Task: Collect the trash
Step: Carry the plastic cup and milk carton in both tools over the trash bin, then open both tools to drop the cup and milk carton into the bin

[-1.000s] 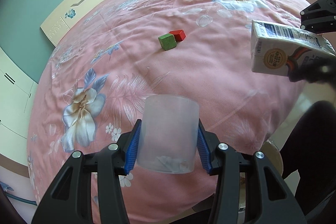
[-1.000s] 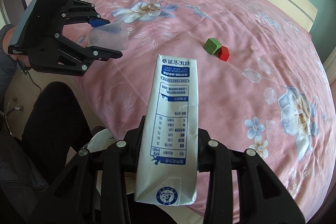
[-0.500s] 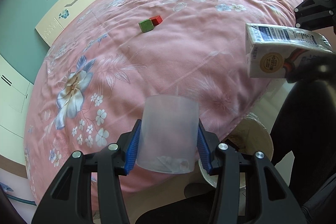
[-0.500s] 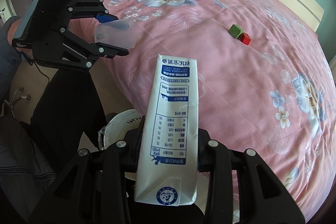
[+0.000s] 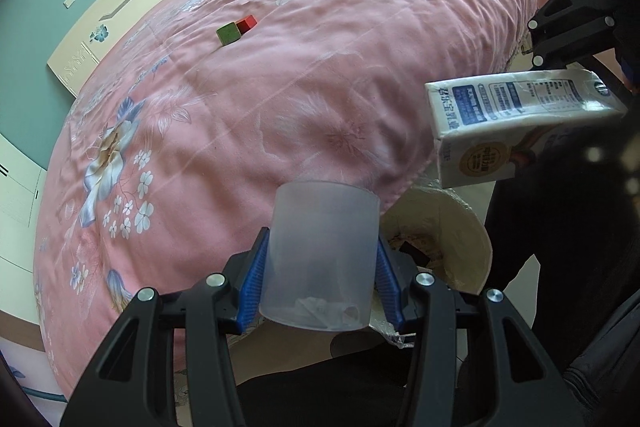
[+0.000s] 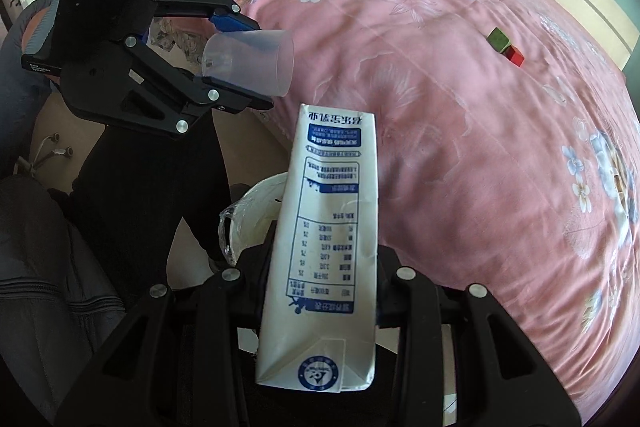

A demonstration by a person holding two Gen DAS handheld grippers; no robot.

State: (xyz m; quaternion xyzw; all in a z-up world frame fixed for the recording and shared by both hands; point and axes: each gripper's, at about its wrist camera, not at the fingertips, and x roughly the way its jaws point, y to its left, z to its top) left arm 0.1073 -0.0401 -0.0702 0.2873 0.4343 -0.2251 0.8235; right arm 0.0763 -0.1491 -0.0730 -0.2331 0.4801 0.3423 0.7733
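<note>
- Pink floral bedding (image 5: 280, 99) covers a wide bed that fills most of both wrist views, with a cream headboard (image 5: 132, 7) against a teal wall behind it.
- Clamped between the blue pads (image 5: 252, 279) of the left gripper (image 5: 320, 283) is a frosted plastic cup (image 5: 320, 259); the jaws press on its two sides near the base, and something pale and crumpled lies inside at the bottom.
- From the right wrist view the same cup (image 6: 252, 63) lies tilted on its side in that gripper (image 6: 236, 59), its mouth turned toward the bed, held in the air off the bed's near edge.
- The right gripper (image 6: 320, 267) is closed on a white and blue milk carton (image 6: 324, 231), gripped at its lower half with the gabled end nearest the camera and the flat end pointing out toward the bedding.
- In the left wrist view that carton (image 5: 516, 123) hangs in the air to the right, above and beside the bin.
- A cream trash bin (image 5: 472, 227) lined with clear plastic stands on the floor just beside the bed's edge, below both held items; dark scraps lie inside it.
- Far up the bed, a green block (image 5: 229, 34) and a red block (image 5: 247, 23) sit touching each other, well apart from the grippers.
- Dark-trousered legs (image 6: 148, 183) of the person stand next to the bin.
</note>
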